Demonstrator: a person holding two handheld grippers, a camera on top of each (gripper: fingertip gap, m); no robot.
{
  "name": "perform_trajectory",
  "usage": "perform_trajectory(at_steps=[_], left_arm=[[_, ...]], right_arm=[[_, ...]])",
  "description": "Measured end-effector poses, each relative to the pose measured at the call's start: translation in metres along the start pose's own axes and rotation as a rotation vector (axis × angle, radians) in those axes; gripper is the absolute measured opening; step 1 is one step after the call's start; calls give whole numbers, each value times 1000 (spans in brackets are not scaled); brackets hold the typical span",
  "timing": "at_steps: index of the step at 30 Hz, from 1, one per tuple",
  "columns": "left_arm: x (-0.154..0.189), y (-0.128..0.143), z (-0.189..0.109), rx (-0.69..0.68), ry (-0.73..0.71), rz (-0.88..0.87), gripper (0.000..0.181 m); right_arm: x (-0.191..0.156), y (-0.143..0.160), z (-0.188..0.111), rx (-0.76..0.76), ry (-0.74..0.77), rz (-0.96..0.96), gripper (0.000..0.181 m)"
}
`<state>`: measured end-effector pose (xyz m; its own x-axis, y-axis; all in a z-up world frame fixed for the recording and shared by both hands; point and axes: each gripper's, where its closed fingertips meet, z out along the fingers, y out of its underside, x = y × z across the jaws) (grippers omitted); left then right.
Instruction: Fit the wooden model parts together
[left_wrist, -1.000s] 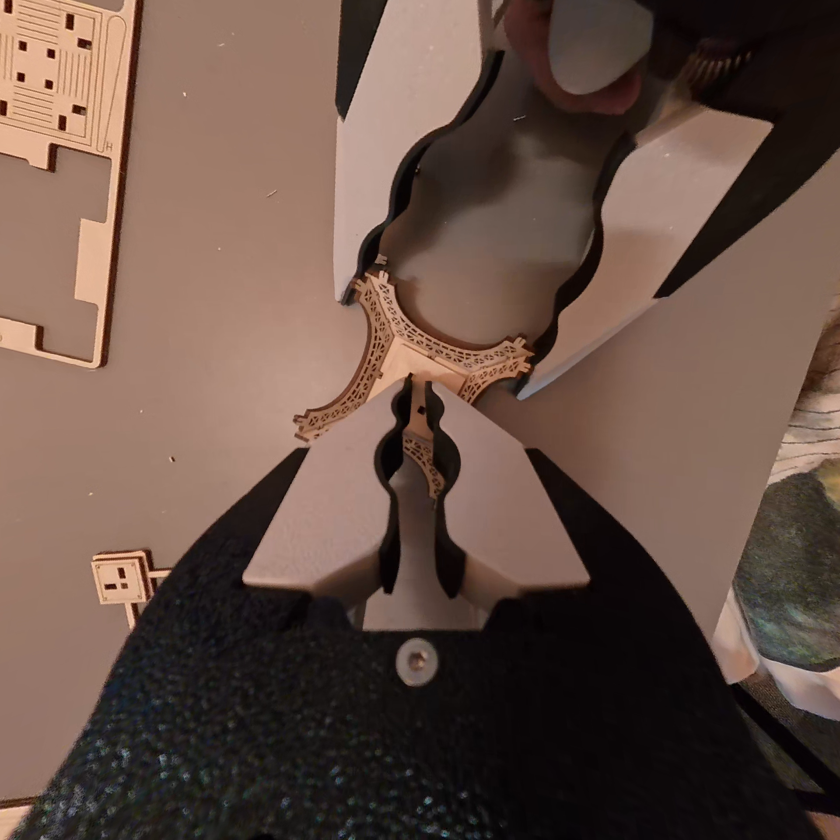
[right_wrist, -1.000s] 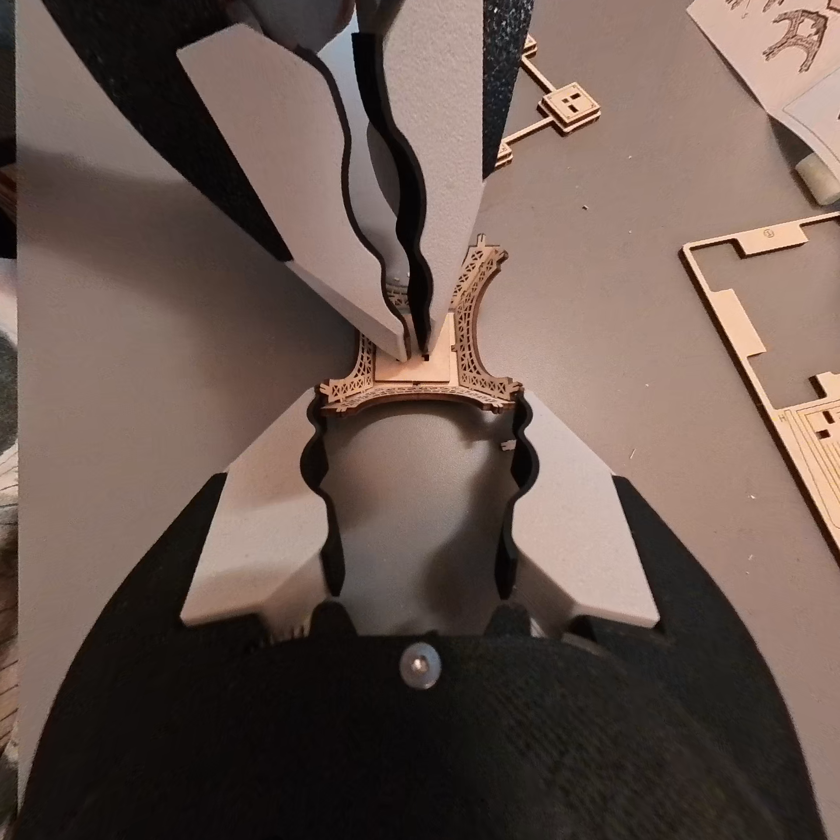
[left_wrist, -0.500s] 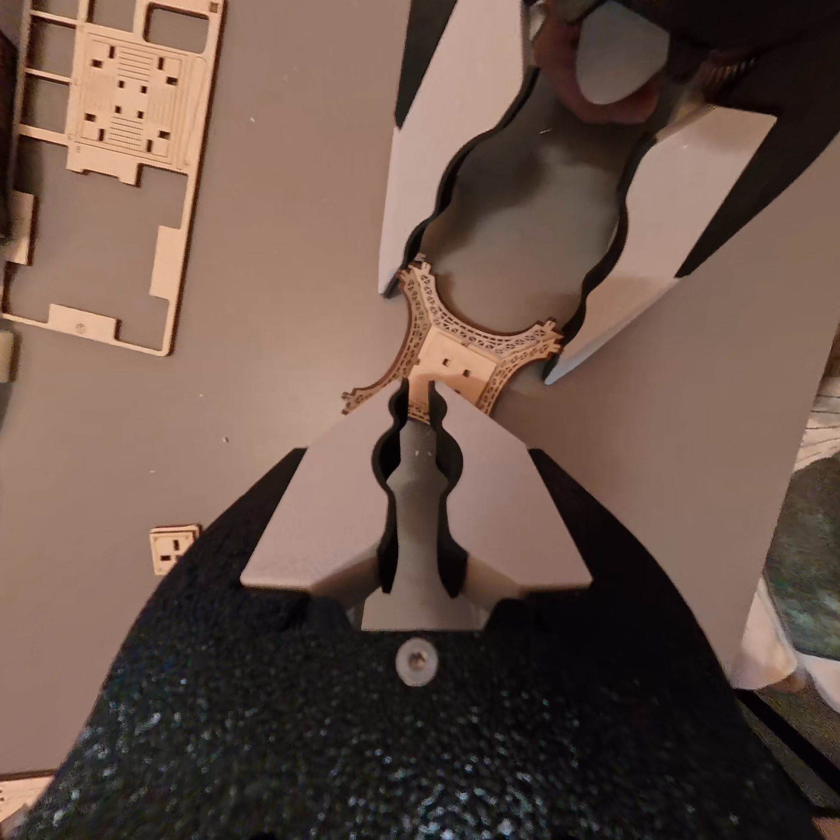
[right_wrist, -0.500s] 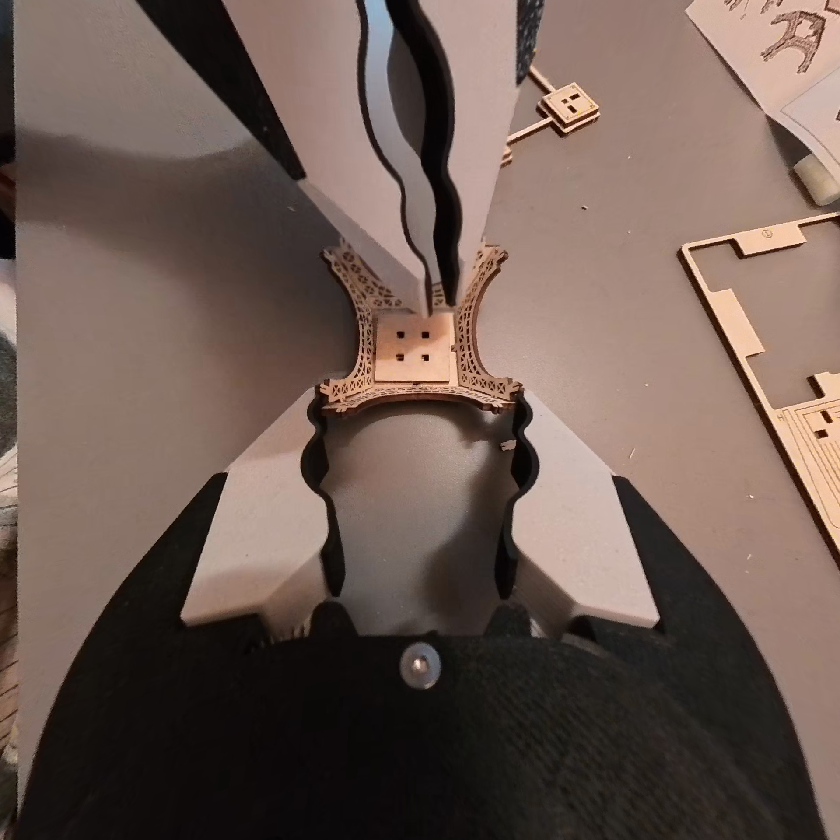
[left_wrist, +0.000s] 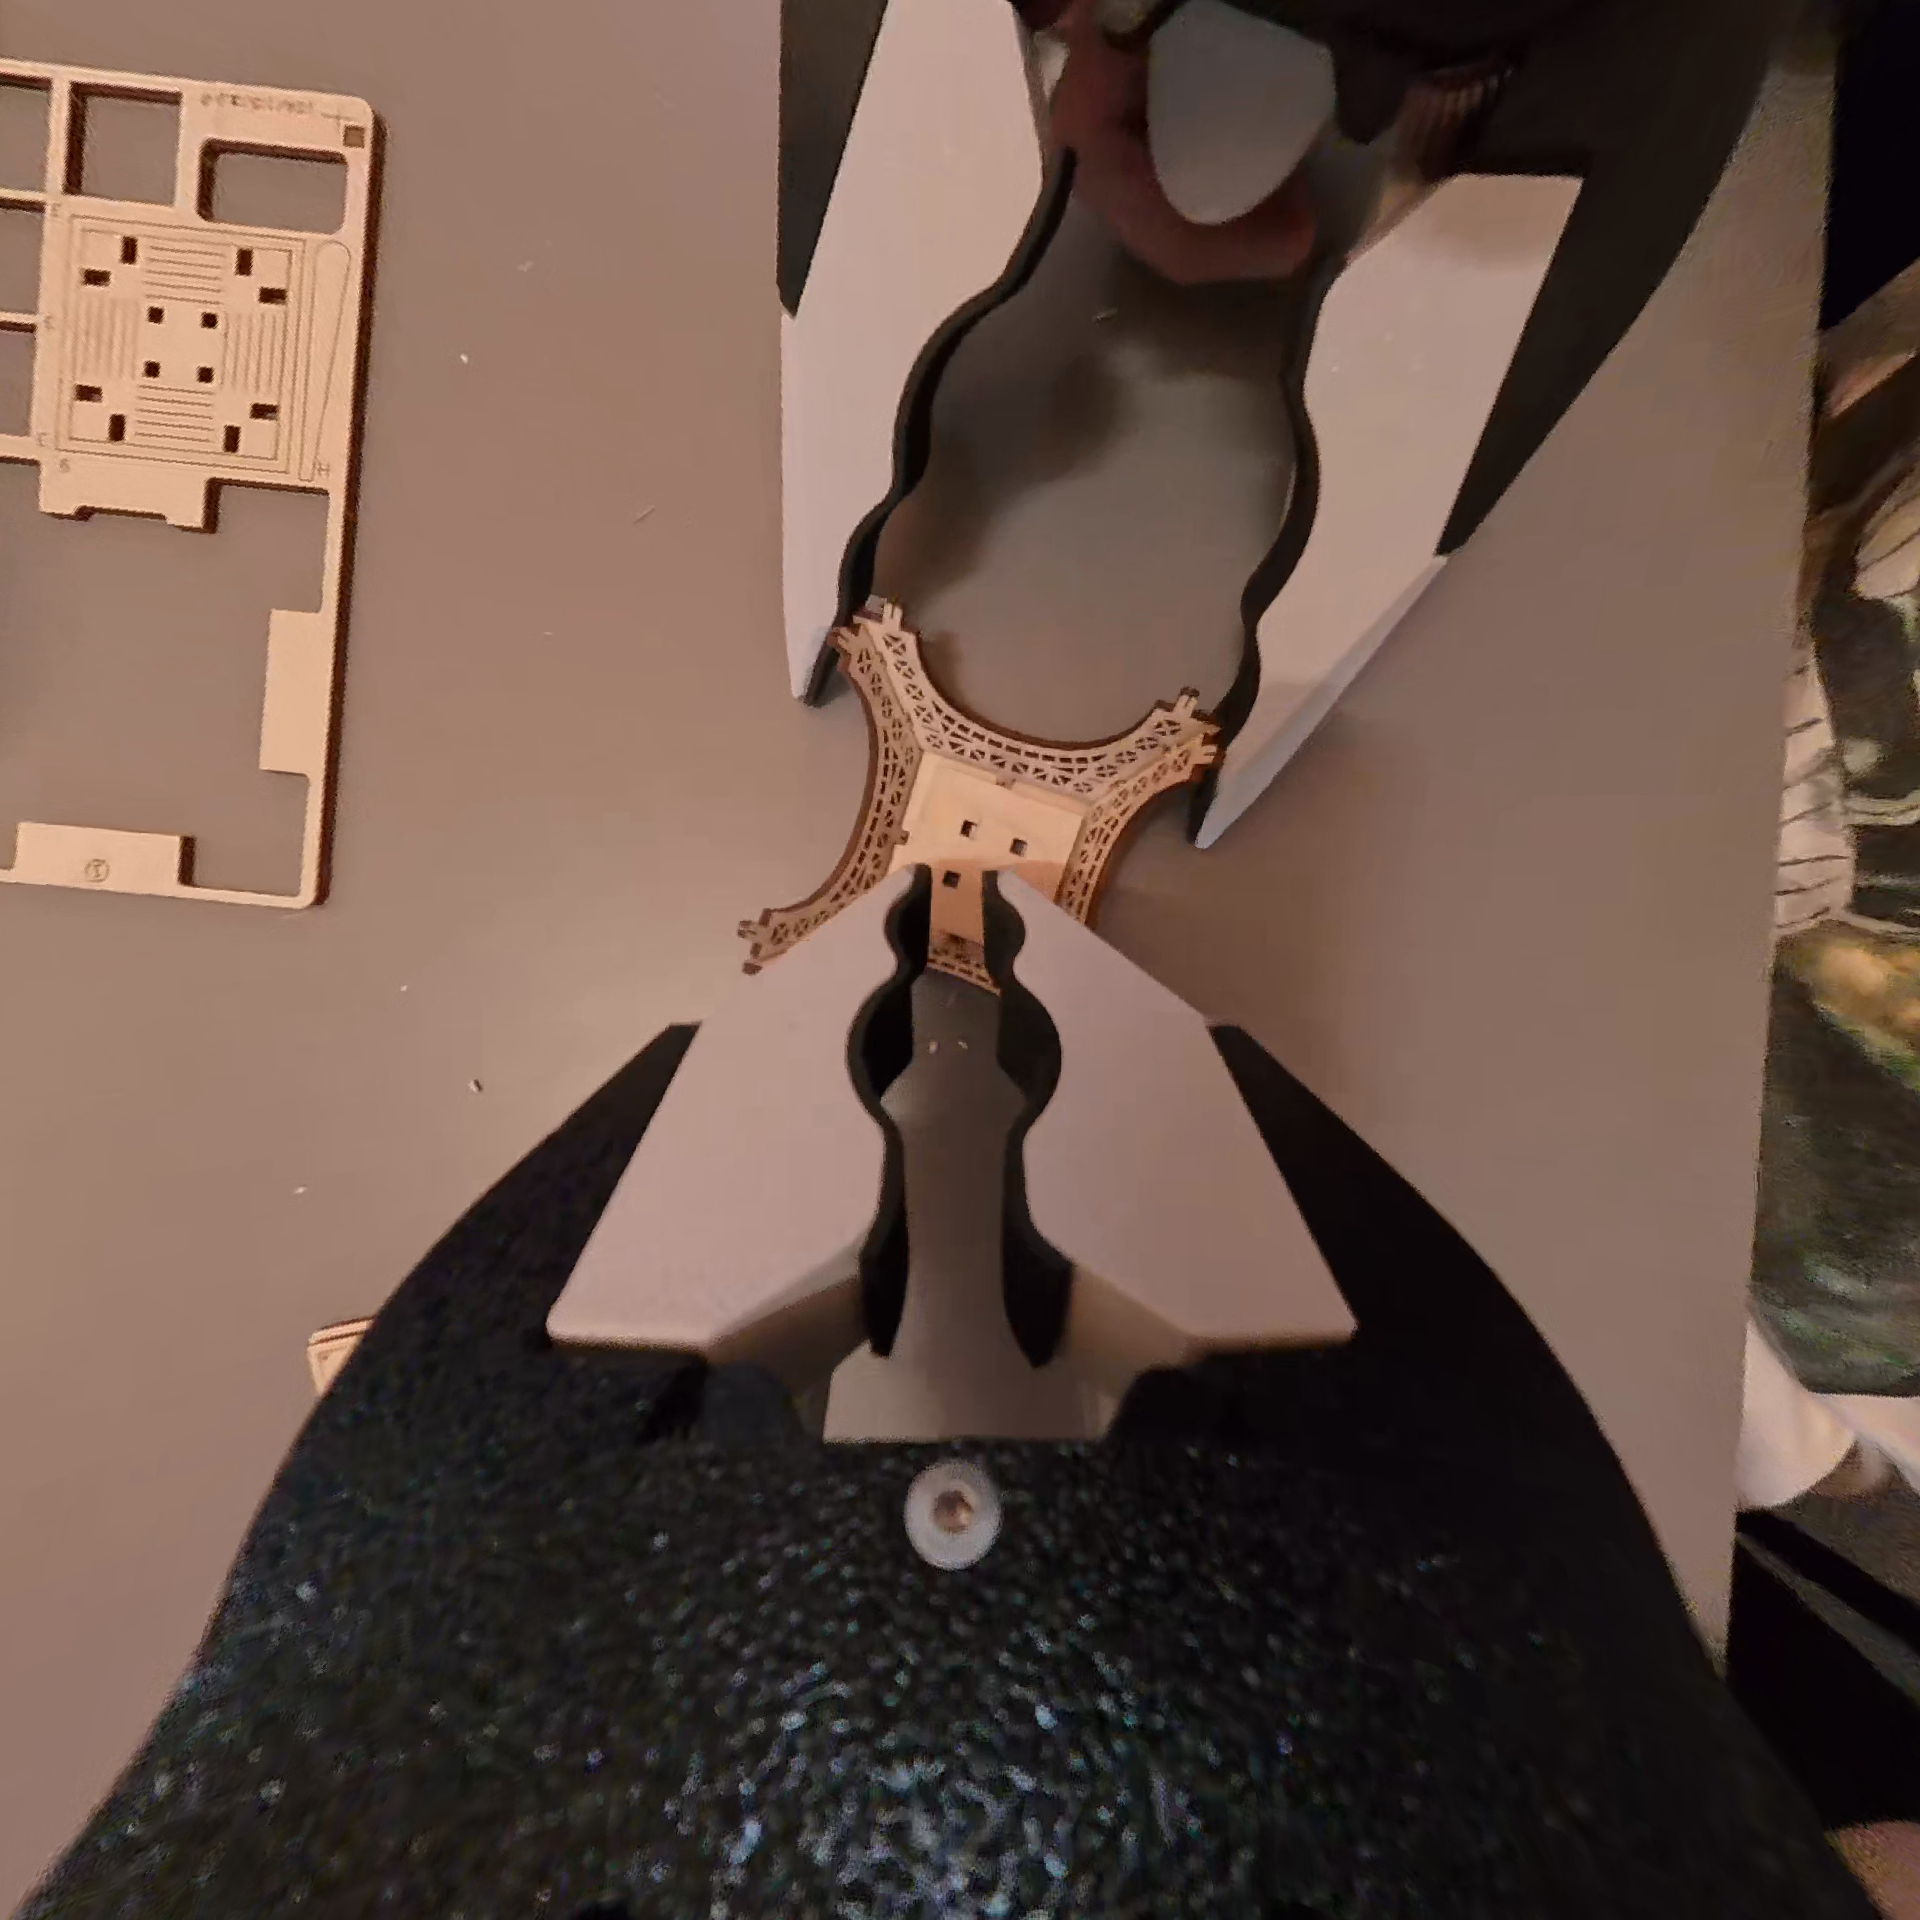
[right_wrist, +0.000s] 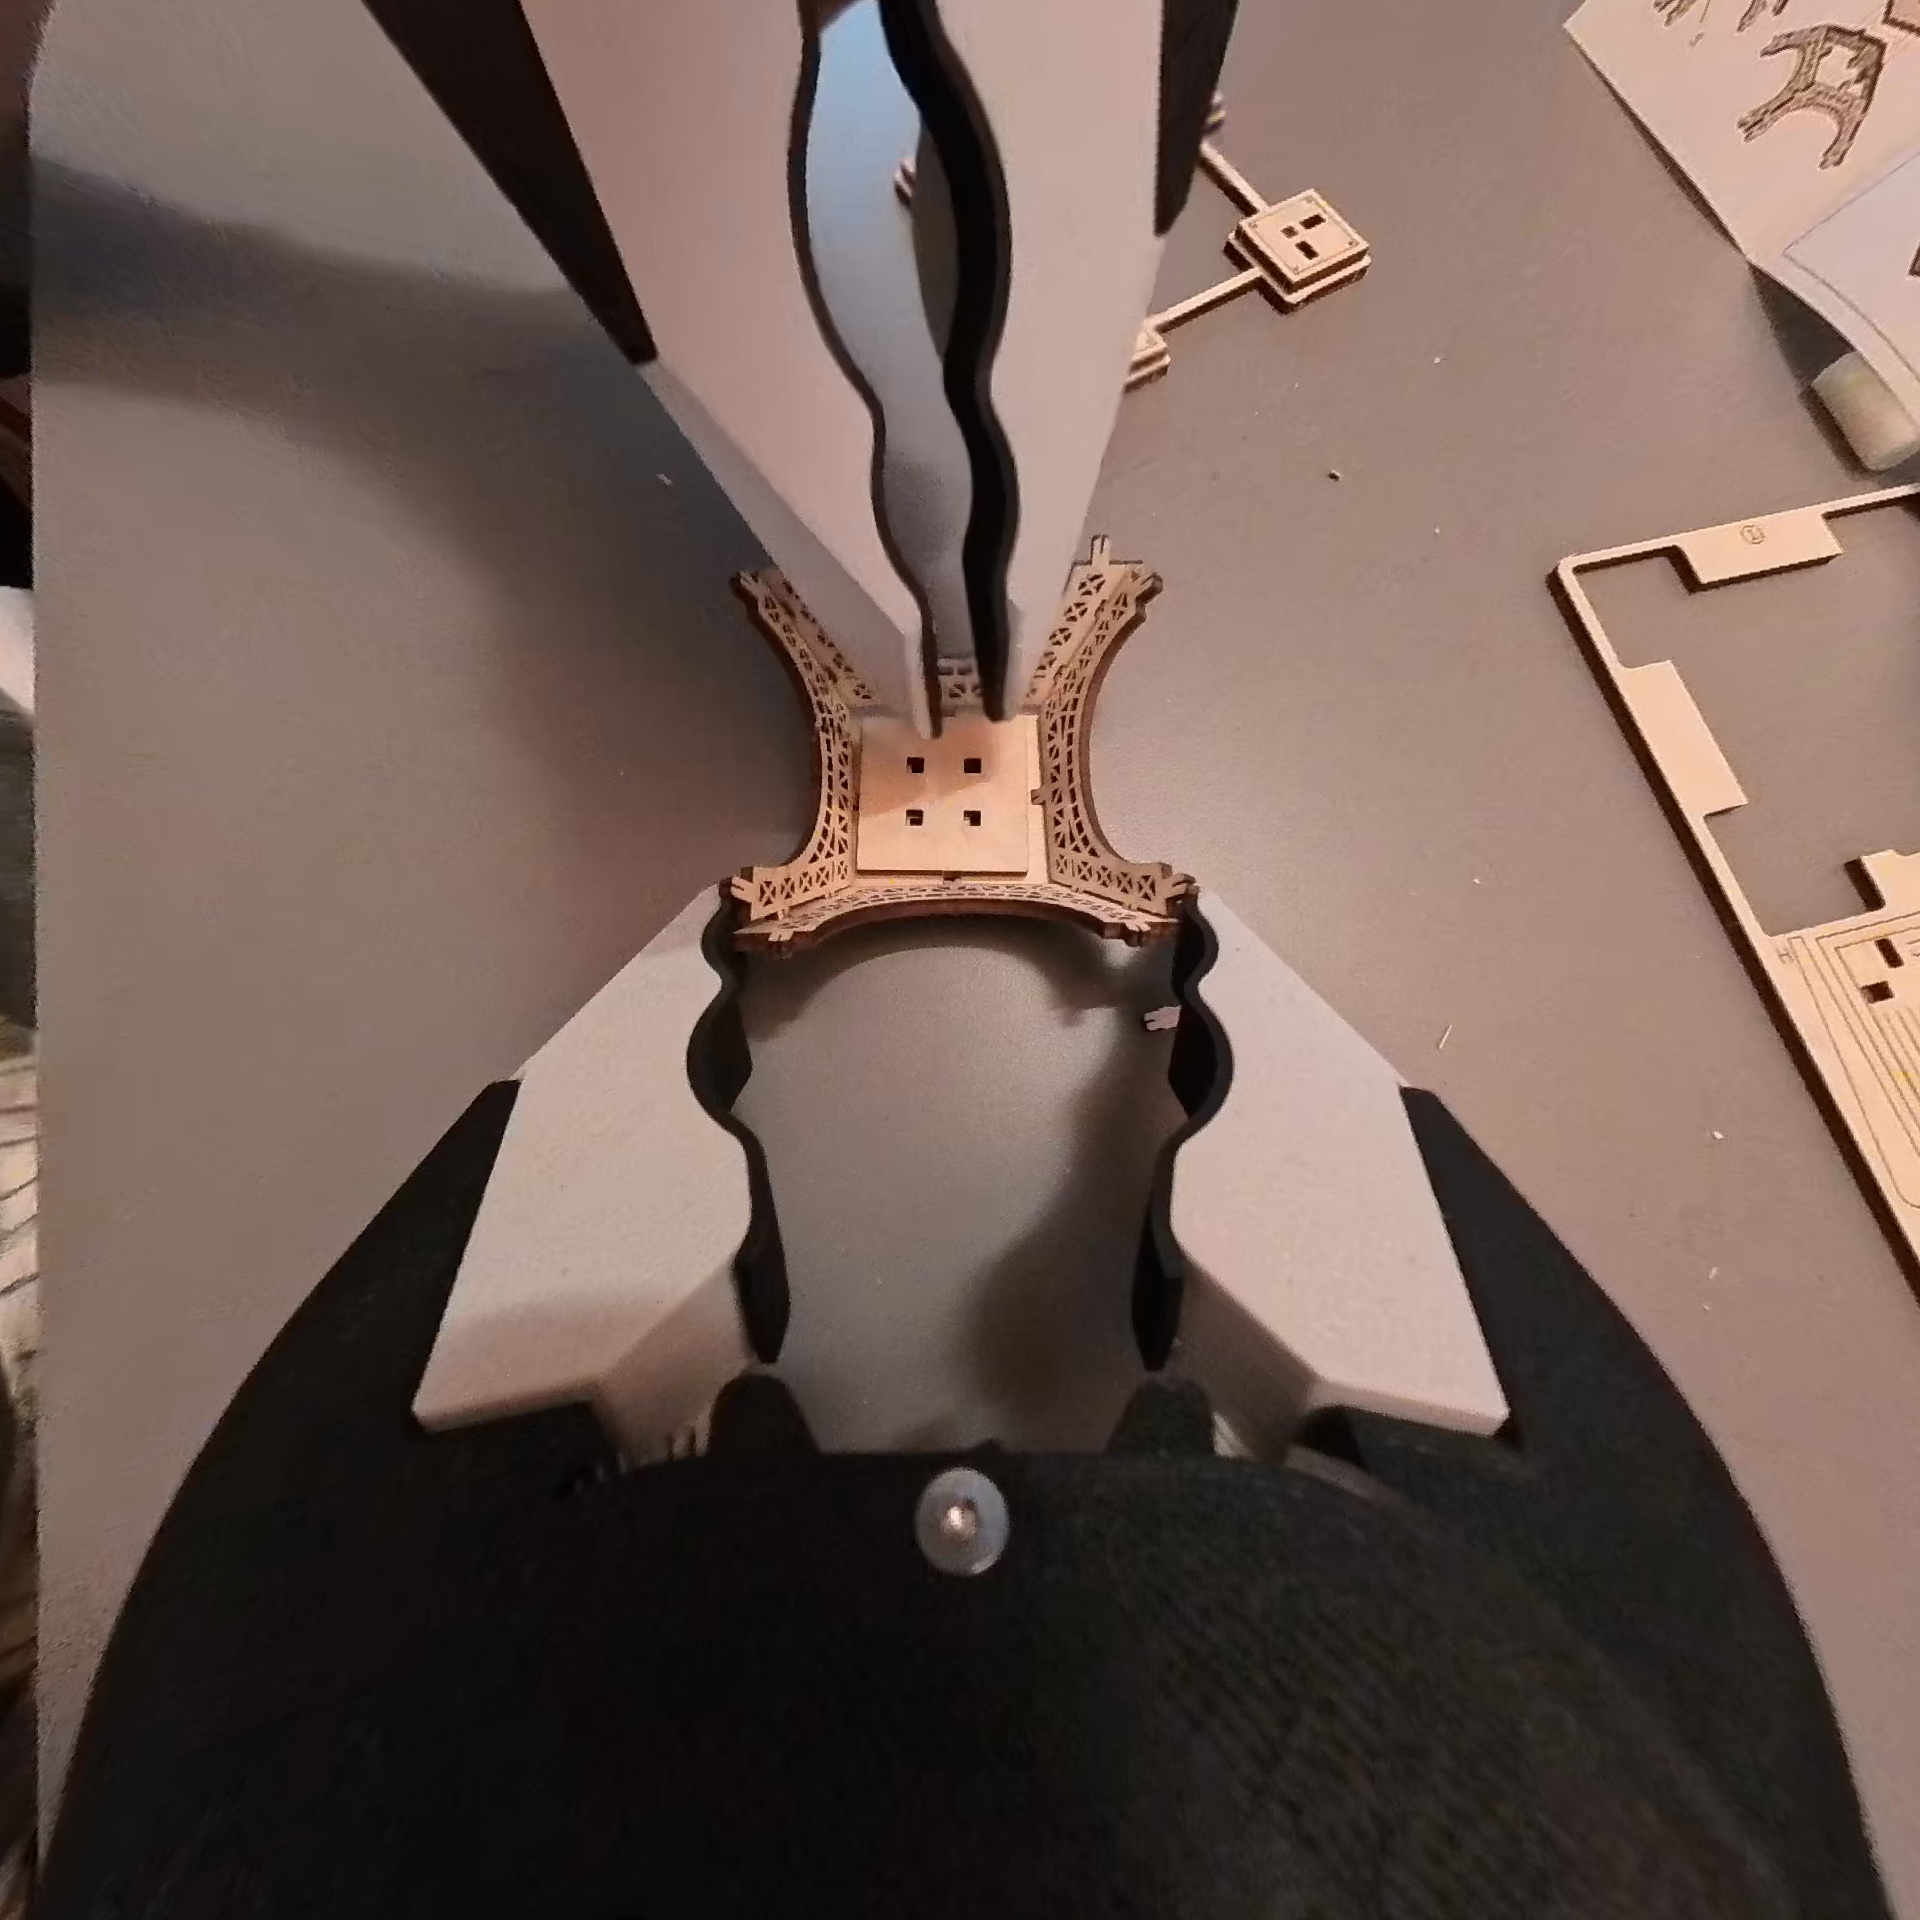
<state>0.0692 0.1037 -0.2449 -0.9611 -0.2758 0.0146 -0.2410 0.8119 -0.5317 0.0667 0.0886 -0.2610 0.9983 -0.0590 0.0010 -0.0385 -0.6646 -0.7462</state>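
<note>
Spreading under everything is a grey table, and on it stands the wooden tower base, a laser-cut model with four lattice legs flaring out from a square top plate pierced by four small square holes. All places below are told from this tower base.

The right gripper comes in from the near side in the right wrist view, its jaws spread wide so that each grey finger presses the outside of one leg foot; it grips the tower base across its near pair of legs. The left gripper comes from the opposite side. Its jaws stand only a narrow slit apart, their tips at the far edge of the top plate. A bit of lattice shows in the slit, but whether the tips pinch anything or merely rest there cannot be told.

Well off to one side of the tower base lies a wooden parts sheet, a flat frame with cut-out windows and one slotted square panel left in it. In the right wrist view a printed paper sheet lies beyond that frame at the table's corner. Nearer, beside the left gripper, a small square wooden piece with a thin stem lies flat on the table.
</note>
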Motion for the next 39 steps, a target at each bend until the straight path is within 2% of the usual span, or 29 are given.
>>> perform_trajectory(at_steps=[1, 6, 10, 24, 27, 34, 39], left_arm=[[-1, 0, 1, -15, -4, 13, 6], [-5, 7, 6, -105, 5, 65, 4], [-3, 6, 11, -113, 28, 64, 2], [0, 5, 12, -78, 20, -15, 0], [-3, 0, 8, -31, 7, -11, 0], [0, 9, 7, -96, 77, 45, 11], [-2, 5, 10, -116, 57, 59, 17]], right_arm=[[0, 0, 0, 0, 0, 0, 81], [0, 0, 0, 1, 2, -2, 81], [0, 0, 0, 0, -1, 1, 81], [0, 0, 0, 0, -2, 3, 81], [0, 0, 0, 0, -2, 3, 81], [0, 0, 0, 0, -1, 3, 81], [0, 0, 0, 0, -1, 3, 81]])
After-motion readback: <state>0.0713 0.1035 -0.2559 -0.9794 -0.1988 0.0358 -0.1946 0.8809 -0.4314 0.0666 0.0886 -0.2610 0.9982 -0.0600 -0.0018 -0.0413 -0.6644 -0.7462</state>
